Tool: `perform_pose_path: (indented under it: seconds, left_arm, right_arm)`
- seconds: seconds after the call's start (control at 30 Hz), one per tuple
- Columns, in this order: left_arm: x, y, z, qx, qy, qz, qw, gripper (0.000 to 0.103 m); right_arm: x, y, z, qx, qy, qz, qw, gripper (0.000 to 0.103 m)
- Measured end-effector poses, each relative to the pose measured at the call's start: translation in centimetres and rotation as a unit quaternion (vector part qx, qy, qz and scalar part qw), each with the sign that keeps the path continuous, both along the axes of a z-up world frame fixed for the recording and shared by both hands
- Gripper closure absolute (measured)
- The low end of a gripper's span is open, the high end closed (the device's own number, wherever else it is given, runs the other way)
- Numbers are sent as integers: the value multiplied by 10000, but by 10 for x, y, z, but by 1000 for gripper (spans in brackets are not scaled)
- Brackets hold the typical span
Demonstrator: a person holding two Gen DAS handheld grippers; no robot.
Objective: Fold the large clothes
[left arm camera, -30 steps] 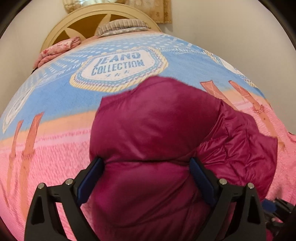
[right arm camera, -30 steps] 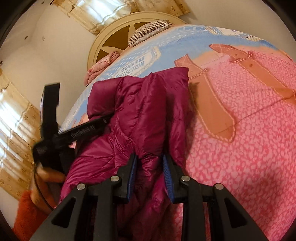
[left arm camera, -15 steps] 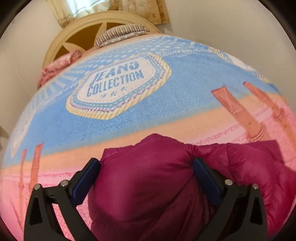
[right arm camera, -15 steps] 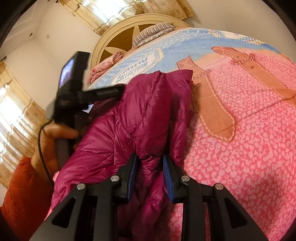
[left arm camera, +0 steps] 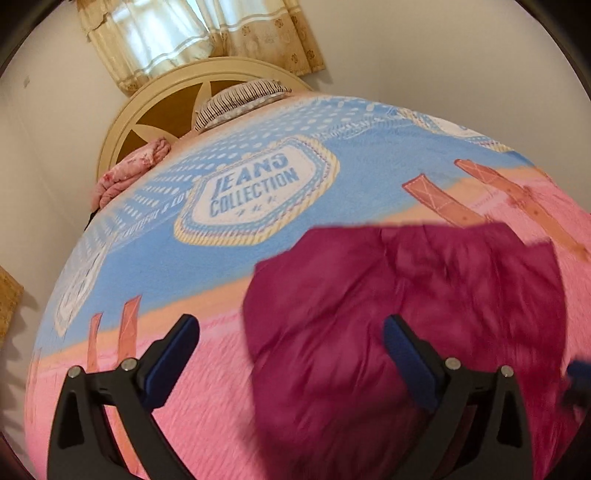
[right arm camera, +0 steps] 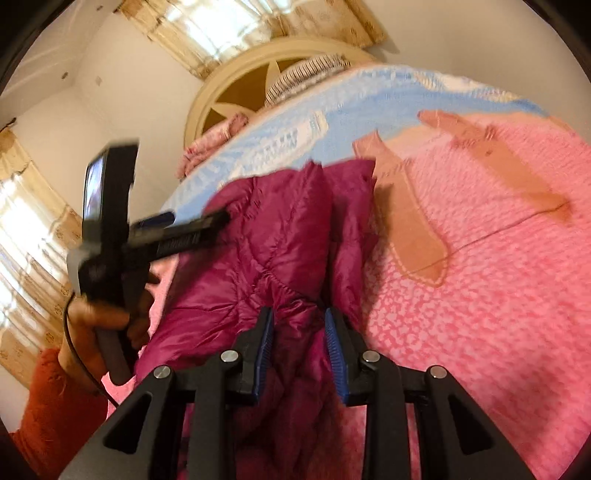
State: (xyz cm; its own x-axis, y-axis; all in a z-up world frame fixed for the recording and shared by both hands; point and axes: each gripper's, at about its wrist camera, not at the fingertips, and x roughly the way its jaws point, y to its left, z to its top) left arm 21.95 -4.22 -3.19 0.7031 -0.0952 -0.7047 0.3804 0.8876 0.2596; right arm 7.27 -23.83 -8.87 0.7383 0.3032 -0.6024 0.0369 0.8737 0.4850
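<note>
A magenta puffer jacket (left arm camera: 406,314) lies bunched on the pink and blue bed blanket (left arm camera: 184,258). My left gripper (left arm camera: 291,350) hovers above it, open wide. Its left finger is over bare pink blanket, its right finger over the jacket, and neither pad presses on the fabric. In the right wrist view my right gripper (right arm camera: 299,343) is shut on a raised fold of the jacket (right arm camera: 280,236) near its front edge. The left gripper (right arm camera: 192,227) shows there too, held in the air at the jacket's left side by a hand (right arm camera: 96,317) in an orange-red sleeve (right arm camera: 48,406).
A cream round headboard (left arm camera: 159,107) stands at the far end of the bed. A striped pillow (left arm camera: 240,99) and a folded pink floral quilt (left arm camera: 129,170) lie against it. Curtains (left arm camera: 203,33) hang behind. The blanket (right arm camera: 480,277) stretches to the right of the jacket.
My left gripper has drawn back off the jacket, risen and shifted left, so the jacket now sits toward its right finger. The right gripper keeps its hold on the fold.
</note>
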Motion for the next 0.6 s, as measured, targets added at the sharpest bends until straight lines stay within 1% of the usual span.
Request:
perform_pose_path:
  seconds: [0.07,0.1,0.13,0.17,0.2,0.23,0.27,0.33,0.4,0.43,0.5,0.53,0.57,0.6]
  left_arm:
    - [-9,24,2,-332,189,44,9993,1]
    - [-12,39,2,-568,324,83,9978,1]
    - [-14,58,0,-909,540,154,9943,1]
    - [-17,68,-3,-1110,677,194,9913,1]
    - [-17,84,-7,-1397,883,257,9859,1]
    - [-18,93,-11,-1560,997,319,9822,1]
    - [-19,103,-16,-1742,1089,380,9779,1]
    - [-14,120,-26,-2180,1263,464,9666,1]
    - [-7,127,-35,-2626,1520,487,9516,1]
    - [-1,129,-41,-2999,1744,446,9368,1]
    - [6,126,-47,-3330,1966,364,9215,1]
    - [11,120,-50,-3443,2034,282,9161,1]
    - [12,113,-52,-3445,2051,225,9158,1]
    - [13,108,-55,-3420,2059,182,9167,1]
  right_arm:
    - [-12,-4,9,41,-52,-59,10000,73]
    - [-17,-7,12,105,-76,-91,9999,73]
    - [-21,-10,15,157,-85,-111,9998,72]
    - [-23,-12,16,173,-64,-126,9998,64]
    - [-25,-13,17,195,5,-170,9997,45]
    - [-25,-15,17,254,32,-196,9995,36]
    - [-25,-18,17,418,14,-199,9989,27]
    - [-18,-25,15,784,40,-152,9968,27]
    - [-2,-31,13,1119,88,-96,9936,27]
    - [7,-34,10,1280,125,-39,9917,27]
    - [29,-39,2,1520,289,-19,9880,27]
    - [36,-40,-1,1539,325,-31,9875,27]
    - [45,-40,-3,1457,312,-6,9888,27]
    - [52,-38,-5,1270,291,-9,9915,27]
